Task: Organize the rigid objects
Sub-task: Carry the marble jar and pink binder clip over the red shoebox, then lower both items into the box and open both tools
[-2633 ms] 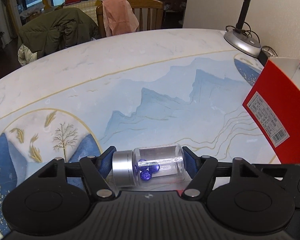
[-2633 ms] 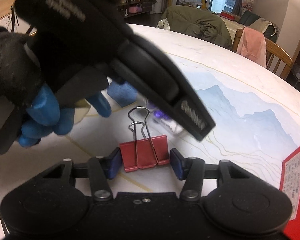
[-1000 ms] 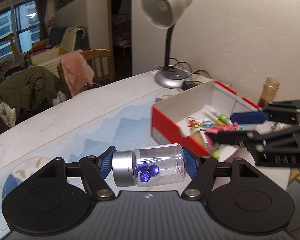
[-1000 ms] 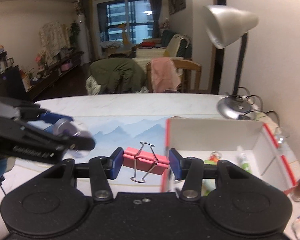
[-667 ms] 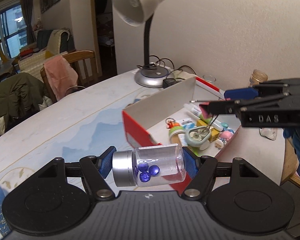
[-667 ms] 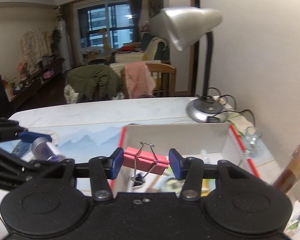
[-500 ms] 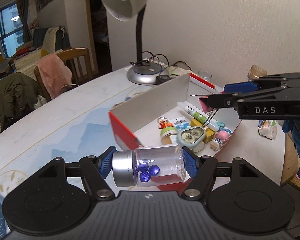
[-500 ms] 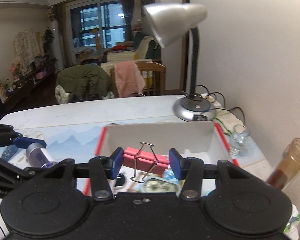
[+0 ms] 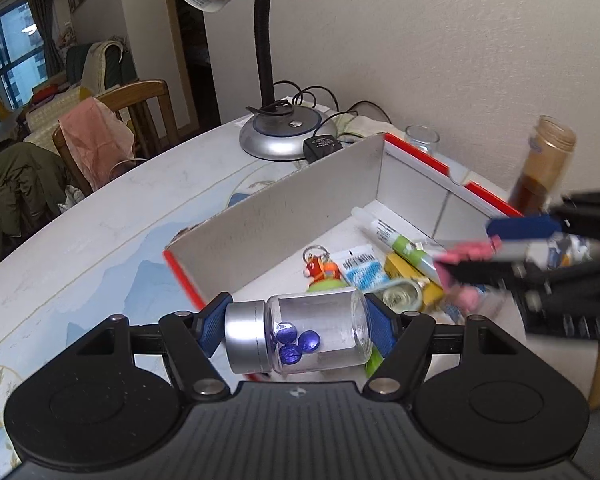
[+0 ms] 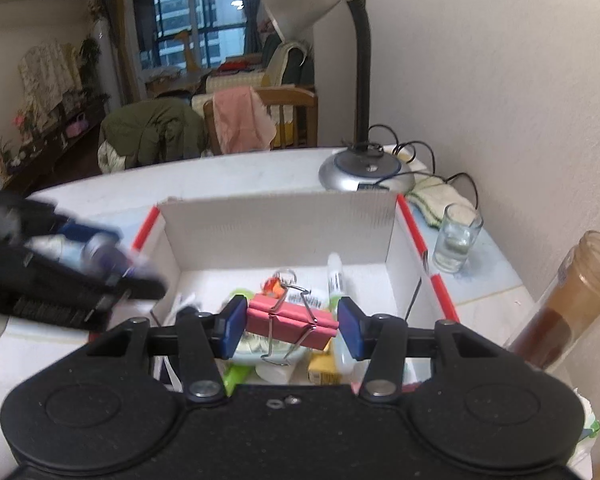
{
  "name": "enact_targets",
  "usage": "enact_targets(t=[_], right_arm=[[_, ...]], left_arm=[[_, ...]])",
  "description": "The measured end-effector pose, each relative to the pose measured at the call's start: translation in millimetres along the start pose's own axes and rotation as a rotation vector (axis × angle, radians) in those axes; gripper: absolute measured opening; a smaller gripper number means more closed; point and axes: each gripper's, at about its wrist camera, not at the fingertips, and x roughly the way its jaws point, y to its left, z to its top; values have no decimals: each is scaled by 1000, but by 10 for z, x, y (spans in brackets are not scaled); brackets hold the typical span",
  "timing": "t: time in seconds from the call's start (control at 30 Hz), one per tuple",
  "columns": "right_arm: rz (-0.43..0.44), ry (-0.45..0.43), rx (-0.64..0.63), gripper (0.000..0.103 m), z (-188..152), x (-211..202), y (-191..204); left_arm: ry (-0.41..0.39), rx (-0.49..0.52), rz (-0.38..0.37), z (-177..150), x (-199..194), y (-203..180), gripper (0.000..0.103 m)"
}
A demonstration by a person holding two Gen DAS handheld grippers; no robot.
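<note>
Currently your left gripper [image 9: 296, 330] clamps the jar [image 9: 308, 332] crosswise between its jaws, and your right gripper [image 10: 290, 326] clamps the binder clip [image 10: 290, 320]. Both hang over the box [image 10: 276, 228]; neither item is deposited yet.

Clear jar [image 9: 314, 334] of blue beads sideways, pink binder clip [image 10: 291, 321] — both above red box [image 9: 180, 270]

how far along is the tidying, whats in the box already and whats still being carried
Done: the red and white box already holds a tube, a keychain figure and other small items. In hand: the left gripper grips a clear jar of blue beads at the box's near edge; the right gripper grips a red binder clip above the box. Left: releasing both into it.
</note>
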Motion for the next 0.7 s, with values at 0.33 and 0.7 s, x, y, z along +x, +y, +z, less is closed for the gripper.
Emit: enact_targets(t=[0.33, 0.7], right_arm=[[25, 53, -80, 48, -108, 149, -26], [64, 91, -140, 49, -210, 261, 33]], left_arm=[[65, -11, 46, 242, 609, -86, 70], [136, -40, 89, 324, 1050, -35, 70]])
